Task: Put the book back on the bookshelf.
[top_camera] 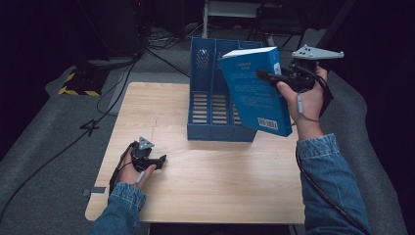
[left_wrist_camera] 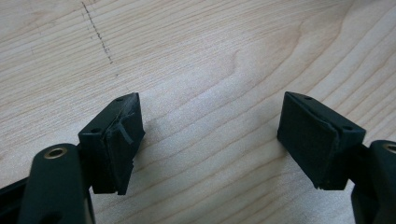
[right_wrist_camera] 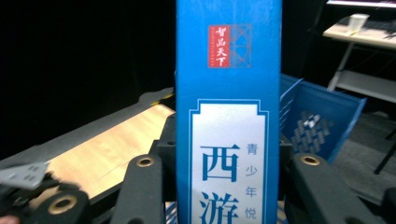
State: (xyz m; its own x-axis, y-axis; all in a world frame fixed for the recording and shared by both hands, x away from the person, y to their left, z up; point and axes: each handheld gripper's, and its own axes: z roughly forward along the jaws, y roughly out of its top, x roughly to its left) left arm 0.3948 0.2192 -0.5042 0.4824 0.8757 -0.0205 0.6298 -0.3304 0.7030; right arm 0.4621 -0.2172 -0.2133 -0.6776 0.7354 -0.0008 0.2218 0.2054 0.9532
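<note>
Right gripper [top_camera: 268,76] pinching a blue book [top_camera: 254,90] tilting above the blue file rack [top_camera: 215,93], left gripper [top_camera: 159,160] resting on the table [top_camera: 220,186] in front of the rack, jaws spread, cables [top_camera: 73,142] trailing left of the rack.

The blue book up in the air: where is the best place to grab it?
By the spine, as the right gripper does now, jaws pressing both covers of the blue book. The spine is the stiff, narrow edge, so it likely won't fan open above the file rack.

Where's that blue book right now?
In the high view the blue book is at the right, held tilted in the air by the right gripper, just in front of the blue file rack.
</note>
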